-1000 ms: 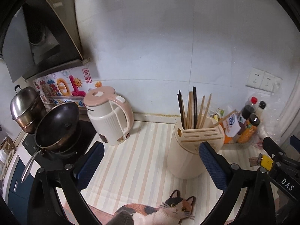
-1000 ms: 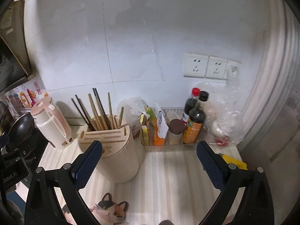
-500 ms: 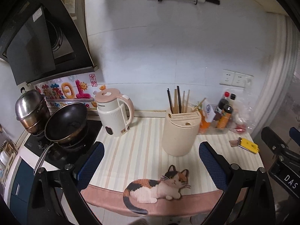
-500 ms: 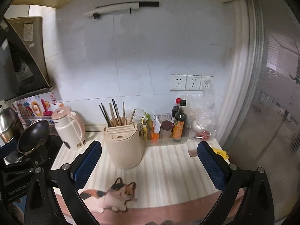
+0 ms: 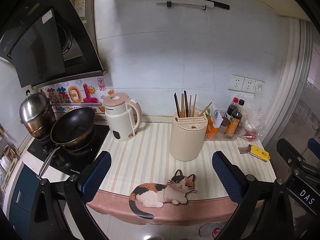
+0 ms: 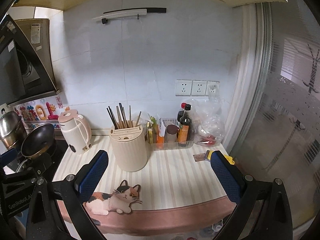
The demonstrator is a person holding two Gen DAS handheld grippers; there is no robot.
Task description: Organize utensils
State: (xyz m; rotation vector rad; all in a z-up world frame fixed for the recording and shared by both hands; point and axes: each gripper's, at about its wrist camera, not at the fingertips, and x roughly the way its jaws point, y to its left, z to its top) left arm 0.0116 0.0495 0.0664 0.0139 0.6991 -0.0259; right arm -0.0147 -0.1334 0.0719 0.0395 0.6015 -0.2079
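A cream ribbed utensil holder (image 5: pixel 187 136) (image 6: pixel 129 147) stands upright on the striped counter mat, with several chopsticks (image 5: pixel 186 106) (image 6: pixel 121 116) sticking up out of its back slot. My left gripper (image 5: pixel 161 169) hangs open in front of the counter's near edge, well short of the holder, nothing between its blue pads. My right gripper (image 6: pixel 159 169) is open too and empty, at about the same distance from the holder. The right gripper's body shows at the right edge of the left wrist view.
Left of the holder stands a pink-and-white kettle (image 5: pixel 122 118), then a black pan (image 5: pixel 73 126) and a steel pot (image 5: pixel 37 112) on the cooktop. A clear bin of sauce bottles (image 5: pixel 233 124), a plastic bag and a yellow item (image 5: pixel 259 153) lie to the right. A cat-print mat (image 5: pixel 166 190) covers the counter front.
Both grippers have pulled back and away from the holder, so the whole counter and its front edge are now in view. Both stayed open and empty.
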